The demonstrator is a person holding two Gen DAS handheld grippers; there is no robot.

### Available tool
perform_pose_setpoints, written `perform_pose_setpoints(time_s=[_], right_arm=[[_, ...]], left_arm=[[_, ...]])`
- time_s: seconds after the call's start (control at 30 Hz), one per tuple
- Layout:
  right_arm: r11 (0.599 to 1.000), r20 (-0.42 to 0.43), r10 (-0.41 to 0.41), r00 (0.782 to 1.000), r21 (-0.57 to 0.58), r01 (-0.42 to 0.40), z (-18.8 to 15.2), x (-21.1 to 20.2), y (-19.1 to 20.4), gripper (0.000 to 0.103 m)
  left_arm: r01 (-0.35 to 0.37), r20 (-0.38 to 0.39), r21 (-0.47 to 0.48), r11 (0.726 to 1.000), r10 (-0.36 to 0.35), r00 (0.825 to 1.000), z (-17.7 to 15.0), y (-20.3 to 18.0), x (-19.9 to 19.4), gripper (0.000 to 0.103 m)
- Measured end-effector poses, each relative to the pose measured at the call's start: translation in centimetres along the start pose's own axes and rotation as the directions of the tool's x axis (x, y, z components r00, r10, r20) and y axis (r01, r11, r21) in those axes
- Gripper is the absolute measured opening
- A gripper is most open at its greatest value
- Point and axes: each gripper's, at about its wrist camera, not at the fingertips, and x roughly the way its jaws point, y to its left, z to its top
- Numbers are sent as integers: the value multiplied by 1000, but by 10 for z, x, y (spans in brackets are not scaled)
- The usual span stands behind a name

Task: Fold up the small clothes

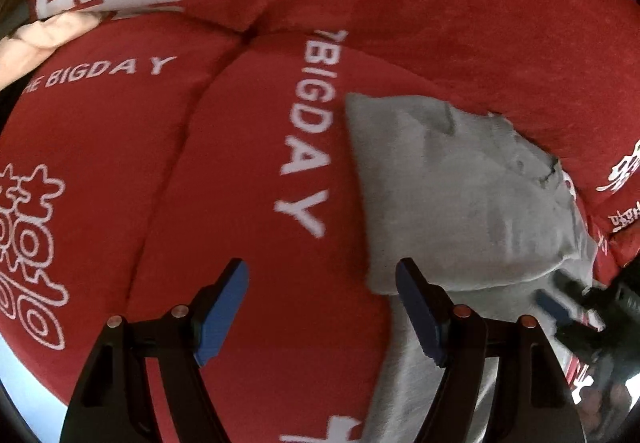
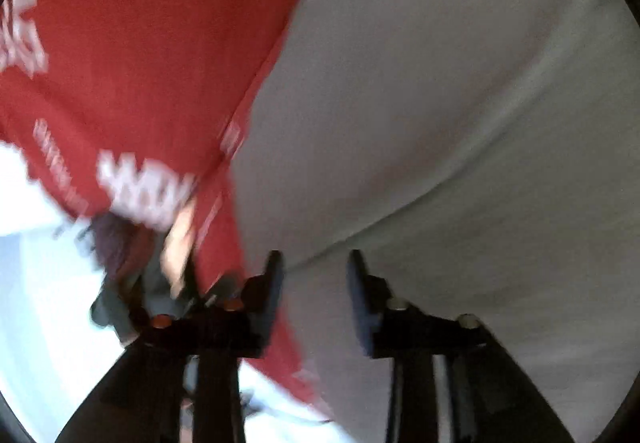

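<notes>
Grey garment (image 1: 460, 195) on red quilt (image 1: 248, 171), left gripper (image 1: 322, 307) fingers spread, right gripper (image 2: 316, 295) fingers spread over garment

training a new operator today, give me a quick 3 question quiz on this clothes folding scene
1. True or false: the left gripper is clamped on the grey garment.
2. What does the grey garment lie on? A) red quilt with white lettering B) wooden table C) blue mat
3. In the right wrist view, what fabric lies ahead of the right gripper?

Key:
1. False; its jaws stand apart with only red quilt between them.
2. A
3. The grey garment.
</notes>
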Motion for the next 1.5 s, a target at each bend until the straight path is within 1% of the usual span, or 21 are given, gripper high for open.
perform_pose_setpoints(time_s=[0.03, 0.13, 0.23, 0.27, 0.33, 0.37, 0.43, 0.53, 0.63, 0.67, 0.7, 0.8, 0.9, 1.0, 1.07, 1.17, 1.2, 1.3, 1.37, 1.43, 1.5], right_arm=[[999, 63, -33, 997, 39, 31, 8, -22, -14, 45], [987, 189, -85, 978, 153, 56, 32, -66, -52, 45], [967, 241, -73, 968, 254, 10, 55, -77, -78, 45], [962, 248, -64, 967, 272, -6, 61, -77, -83, 45], [960, 241, -26, 970, 278, -44, 77, -72, -88, 34], [963, 233, -26, 972, 268, -38, 81, -70, -87, 30], [969, 207, -25, 978, 245, -27, 89, -64, -83, 30], [967, 174, -18, 985, 254, -27, 91, -50, -73, 30], [960, 186, 21, 982, 269, -72, 91, -43, -71, 27], [961, 185, 25, 982, 268, -75, 91, -42, -68, 12], [964, 188, 31, 982, 254, -79, 92, -43, -64, 9], [979, 216, 47, 975, 182, -88, 91, -56, -46, 8], [990, 261, 26, 965, 130, -61, 90, -70, -33, 8], [990, 265, -11, 964, 141, -28, 91, -71, -43, 8], [986, 237, -58, 970, 166, 19, 91, -60, -58, 8], [982, 186, -58, 981, 189, 23, 86, -49, -78, 8], [982, 189, -47, 981, 187, 11, 84, -53, -83, 9], [986, 174, -87, 981, 155, 60, 81, -58, -76, 13], [991, 158, -75, 985, 119, 57, 78, -64, -71, 15], [995, 139, -64, 988, 81, 53, 75, -66, -63, 15], [995, 132, -80, 988, 69, 71, 74, -65, -59, 15]], left_arm=[[1, 5, -3, 1000, -1, 1000, 1, -2, 0, 76], [2, 1, -10, 1000, -2, 1000, 2, -10, 5, 76], [-36, 2, 2, 999, 36, 999, 1, -18, 6, 76], [-44, 11, 5, 999, 44, 999, -1, -20, 3, 76], [-55, 41, 35, 998, 54, 998, -8, -24, -9, 76], [-68, 52, 65, 996, 64, 997, -13, -27, -14, 76], [-87, 45, 143, 986, 81, 996, -28, -33, -21, 76], [-106, 13, 190, 976, 105, 994, -42, -40, -13, 76], [-112, 19, 144, 983, 111, 994, -39, -45, 3, 76], [-114, 29, 128, 985, 111, 993, -37, -46, 6, 76], [-127, 47, 108, 986, 122, 991, -33, -48, 10, 76], [-200, 96, 79, 977, 192, 977, -25, -47, 15, 76], [-262, 126, 63, 963, 253, 959, -22, -38, 12, 76], [-295, 109, 19, 955, 291, 950, -21, -20, 12, 76], [-289, 87, 6, 957, 287, 954, -23, -11, 13, 76], [-273, 64, -16, 962, 273, 960, -29, -2, 11, 76], [-254, 64, -27, 967, 255, 965, -30, -1, 7, 76], [-172, 73, -39, 984, 174, 982, -27, -5, -2, 76], [-130, 71, -19, 991, 131, 989, -23, -15, -5, 76], [-116, 75, 21, 993, 114, 991, -18, -28, -3, 76], [-113, 67, 40, 993, 110, 992, -13, -40, 2, 76]])
